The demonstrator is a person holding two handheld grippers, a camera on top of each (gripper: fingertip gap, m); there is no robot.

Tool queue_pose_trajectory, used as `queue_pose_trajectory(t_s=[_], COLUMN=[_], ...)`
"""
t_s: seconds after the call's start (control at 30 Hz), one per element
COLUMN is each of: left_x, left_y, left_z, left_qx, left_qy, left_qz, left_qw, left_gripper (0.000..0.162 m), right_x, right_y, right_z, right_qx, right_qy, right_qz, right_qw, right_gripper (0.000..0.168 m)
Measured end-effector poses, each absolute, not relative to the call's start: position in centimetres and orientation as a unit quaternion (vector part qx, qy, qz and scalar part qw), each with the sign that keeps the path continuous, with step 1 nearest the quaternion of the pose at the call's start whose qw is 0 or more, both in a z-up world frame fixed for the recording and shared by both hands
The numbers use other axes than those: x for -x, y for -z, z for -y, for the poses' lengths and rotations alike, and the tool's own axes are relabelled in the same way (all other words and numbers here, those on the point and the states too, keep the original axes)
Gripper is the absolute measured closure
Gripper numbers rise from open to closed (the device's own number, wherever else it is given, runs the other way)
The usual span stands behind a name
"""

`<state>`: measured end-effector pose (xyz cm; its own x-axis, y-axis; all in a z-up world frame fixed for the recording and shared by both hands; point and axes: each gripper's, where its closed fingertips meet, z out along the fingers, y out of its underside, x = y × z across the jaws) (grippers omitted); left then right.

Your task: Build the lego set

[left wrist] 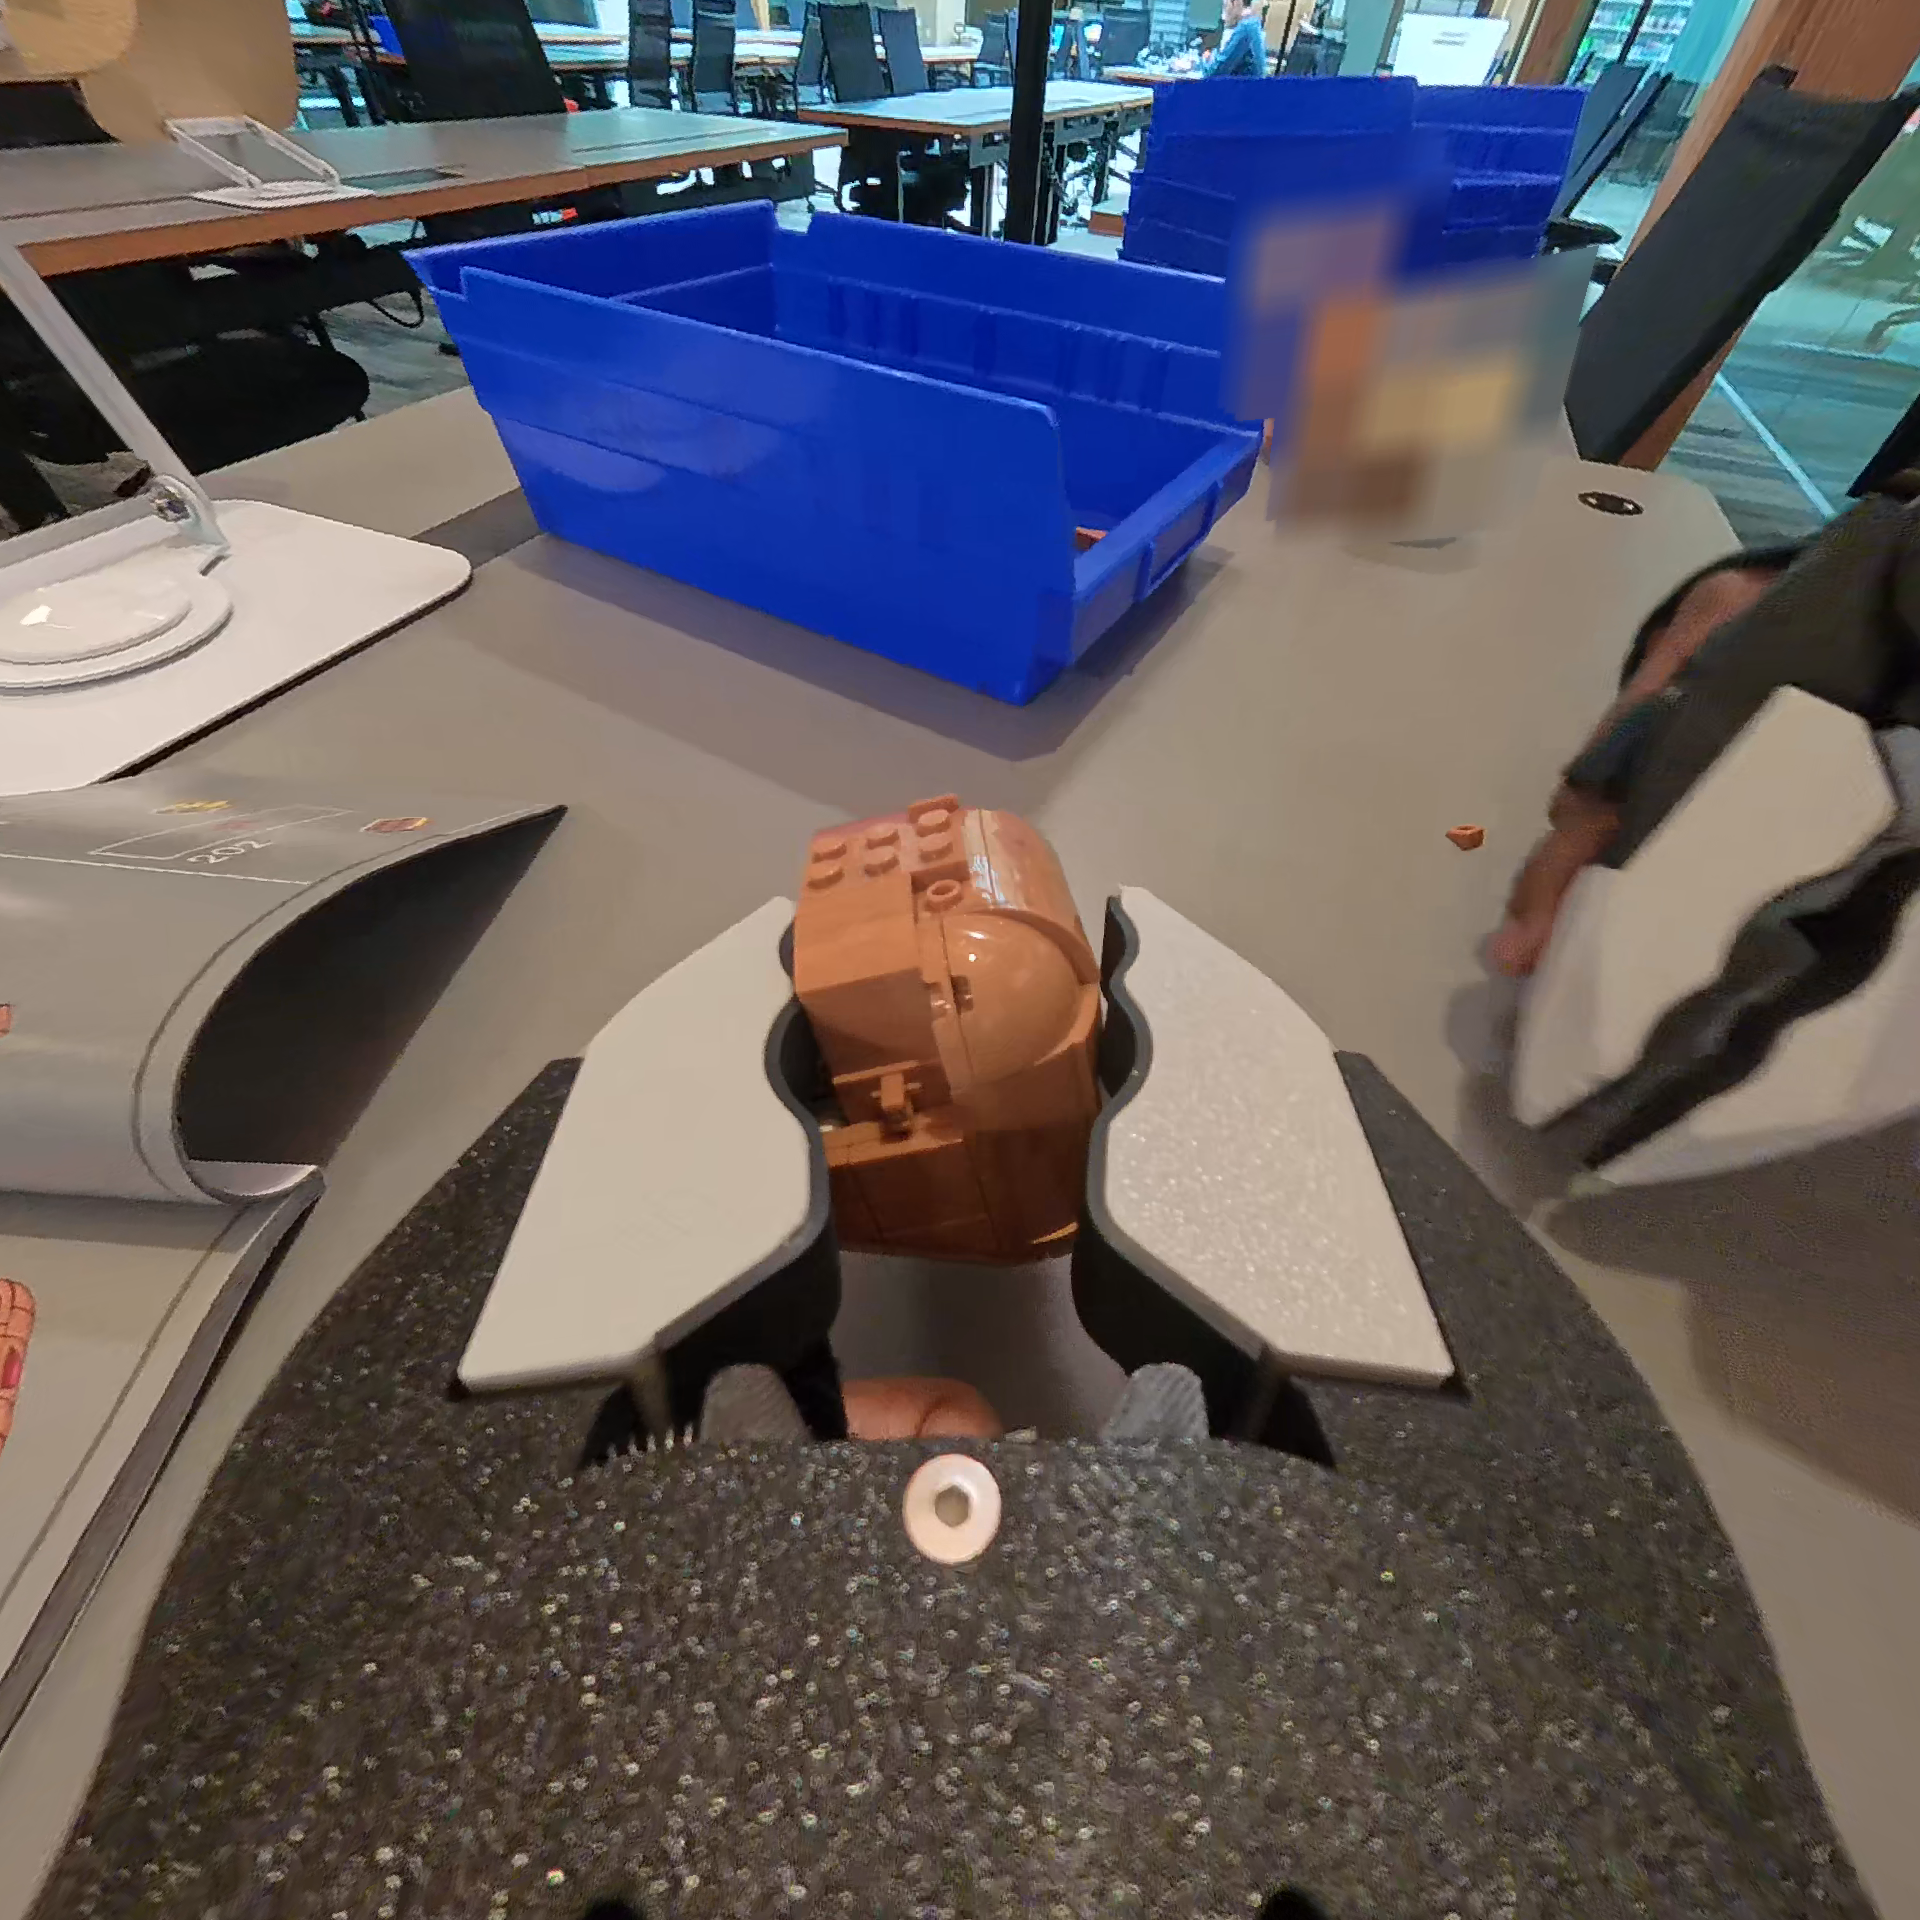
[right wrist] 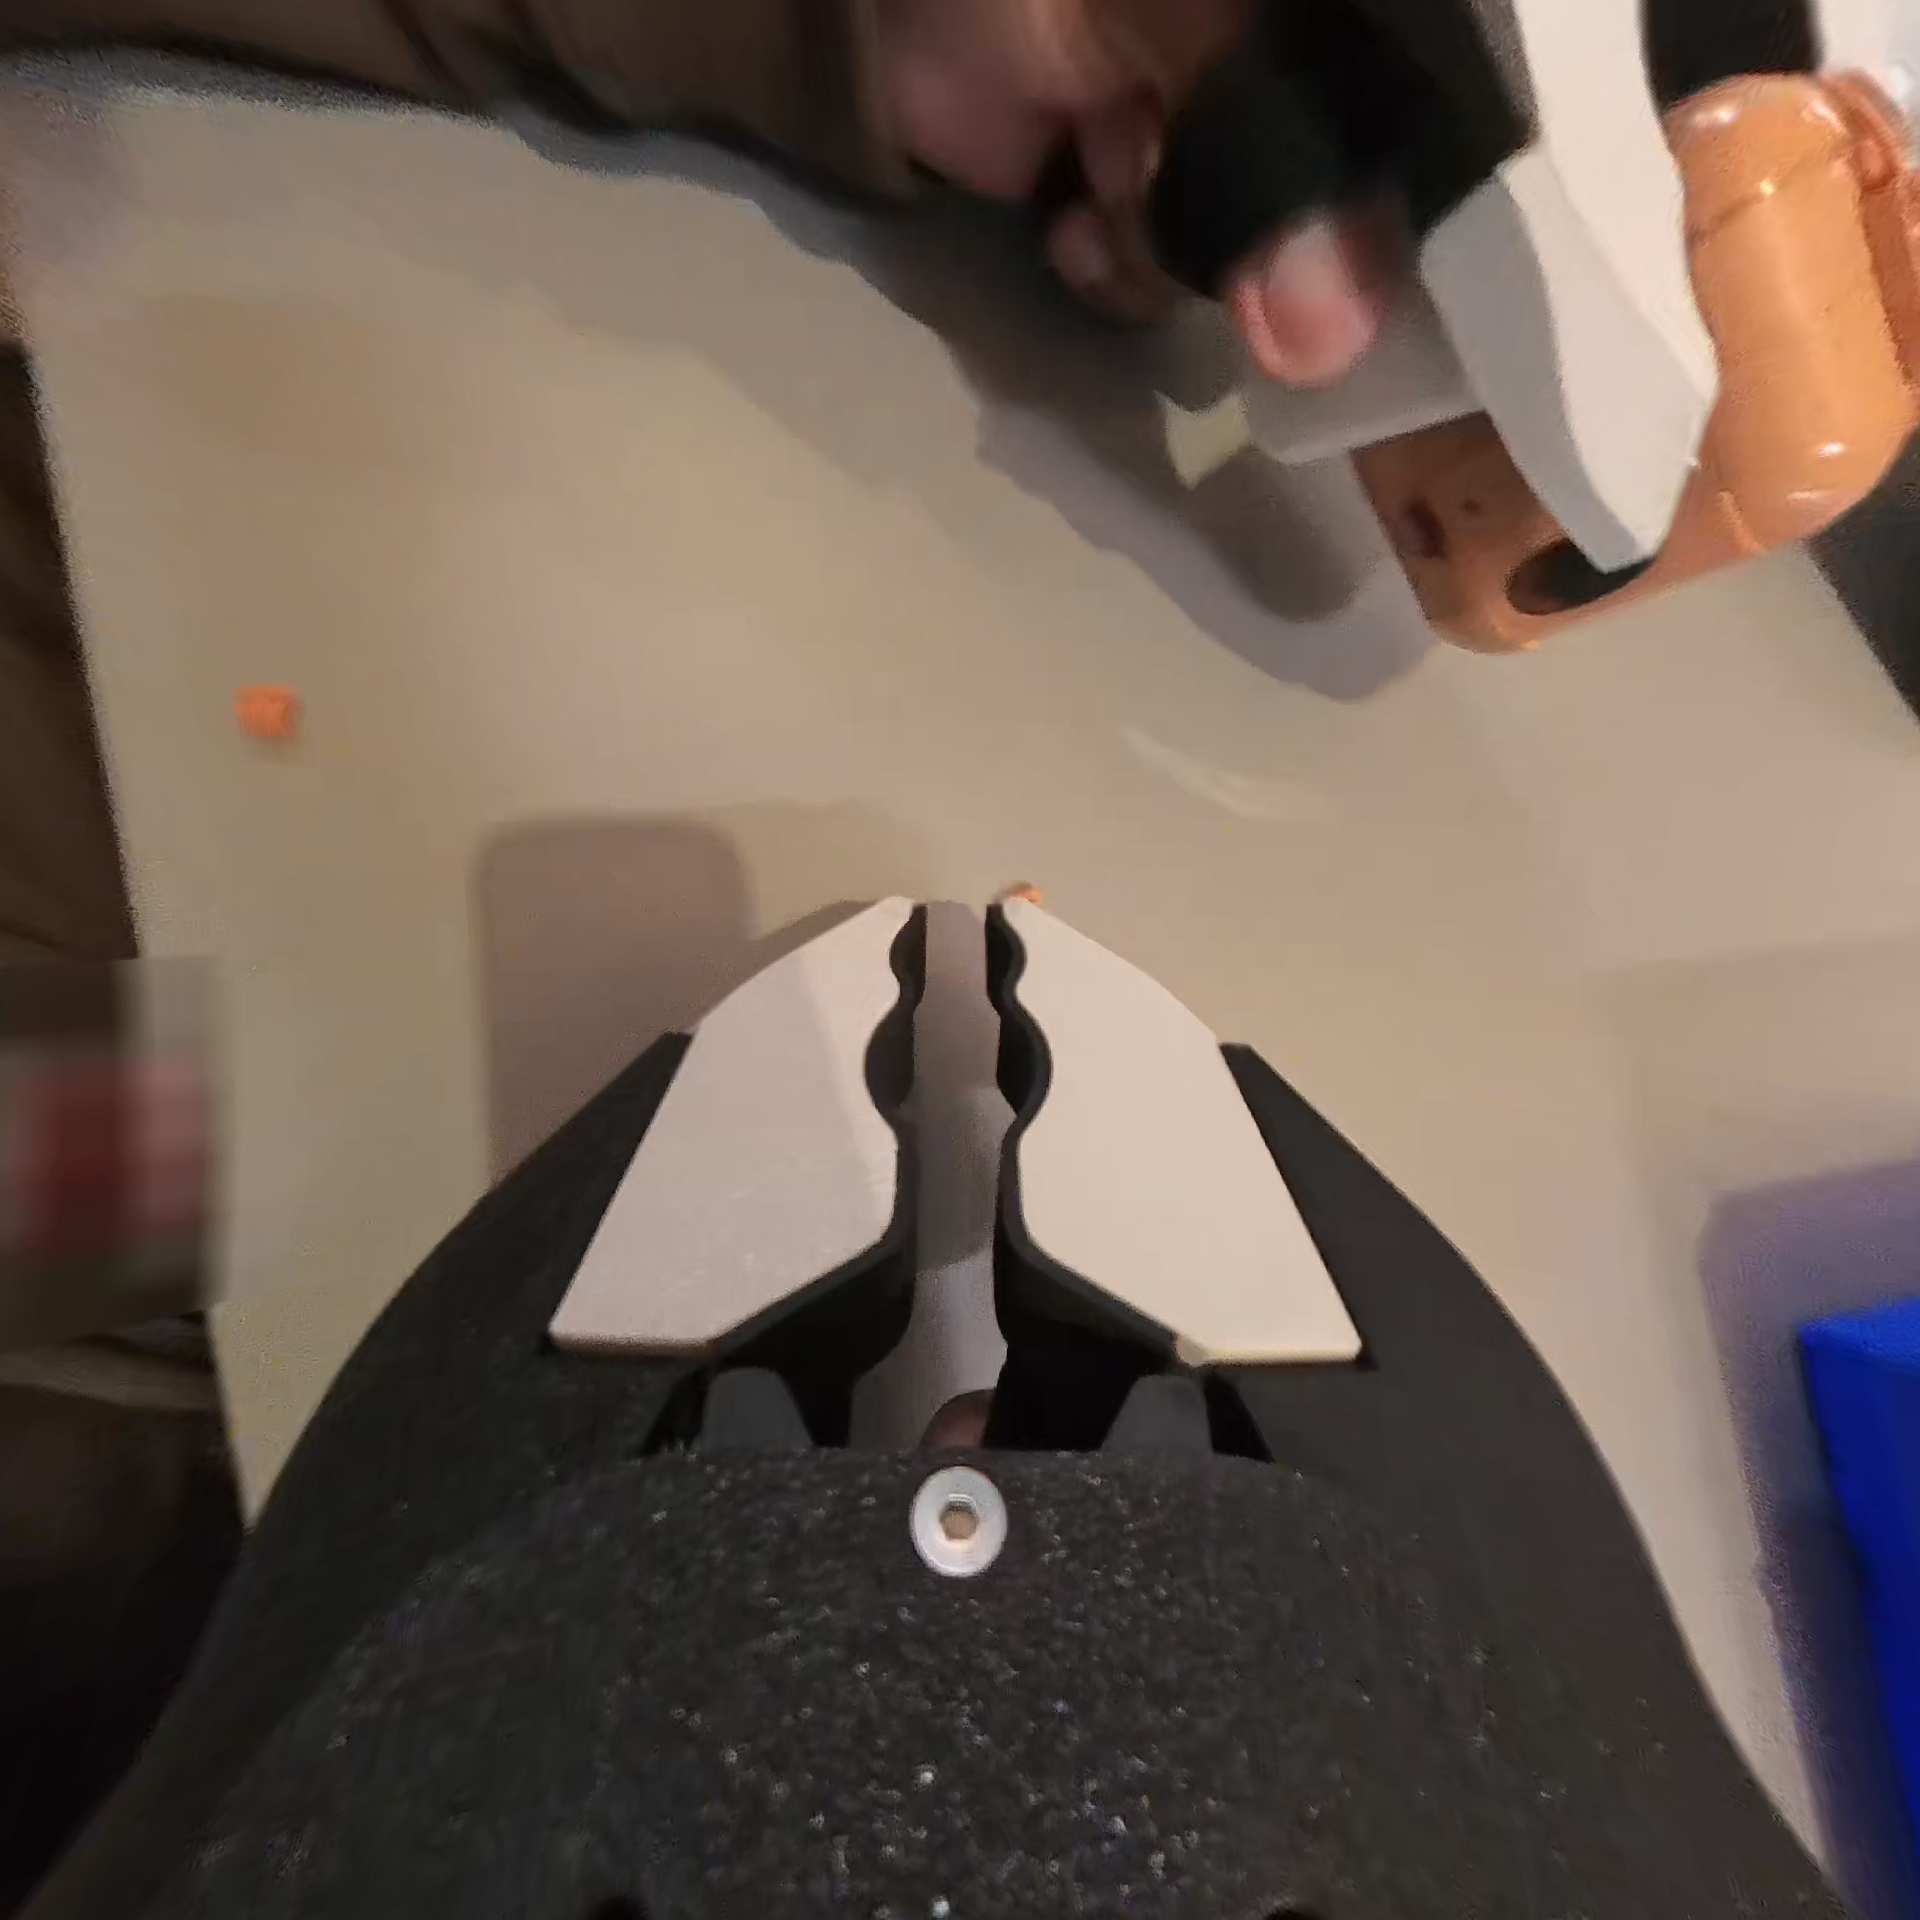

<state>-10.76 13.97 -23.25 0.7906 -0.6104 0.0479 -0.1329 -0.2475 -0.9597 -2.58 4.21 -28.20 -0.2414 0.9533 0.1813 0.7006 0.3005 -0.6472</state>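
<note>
My left gripper (left wrist: 951, 904) is shut on a brown lego build (left wrist: 951, 1039) with a rounded top and studs, held above the grey table (left wrist: 1247, 748). The build also shows in the right wrist view (right wrist: 1766, 312), clamped in the left gripper's fingers (right wrist: 1558, 343). My right gripper (right wrist: 954, 906) points down at the table, its jaws almost together with nothing visible between them. A tiny orange piece (right wrist: 1023, 891) peeks out just past its right tip; I cannot tell if it is held. Another small orange piece (right wrist: 268, 715) lies on the table, also visible in the left wrist view (left wrist: 1465, 836).
A blue bin (left wrist: 831, 468) stands at the back of the table, with more blue bins behind it. An open instruction booklet (left wrist: 208, 987) lies at the left, and a white stand base (left wrist: 156, 603) behind it. The right gripper (left wrist: 1558, 1132) and a hand are at the right. From the right gripper's tips to the small orange piece (right wrist: 268, 715) is close to 12 cm.
</note>
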Motion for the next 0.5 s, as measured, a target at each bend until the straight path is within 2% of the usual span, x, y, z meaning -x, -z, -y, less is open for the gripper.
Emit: queue_pose_trajectory(t_s=[0.13, 0.33, 0.43, 0.5], left_x=[10.3, 10.2, 10.1, 10.1], left_y=[23.4, 23.5, 23.5, 23.5], left_z=[-13.6, -13.5, -13.4, -13.4], left_qx=[0.760, 0.761, 0.761, 0.761], left_qy=[0.215, 0.217, 0.218, 0.220], left_qz=[-0.255, -0.259, -0.260, -0.260], left_qw=[0.558, 0.553, 0.553, 0.552], left_gripper=[0.110, 0.110, 0.110, 0.110], right_x=[3.1, 3.8, 3.7, 3.7], right_y=[28.8, 30.0, 30.1, 30.1], right_z=[-6.0, -5.9, -5.4, -5.4], right_qx=[0.536, 0.511, 0.504, 0.500], right_qy=[-0.187, -0.194, -0.211, -0.213], right_qz=[0.776, 0.811, 0.820, 0.822], right_qw=[0.275, 0.209, 0.170, 0.169], right_gripper=[0.151, 0.145, 0.160, 0.160])
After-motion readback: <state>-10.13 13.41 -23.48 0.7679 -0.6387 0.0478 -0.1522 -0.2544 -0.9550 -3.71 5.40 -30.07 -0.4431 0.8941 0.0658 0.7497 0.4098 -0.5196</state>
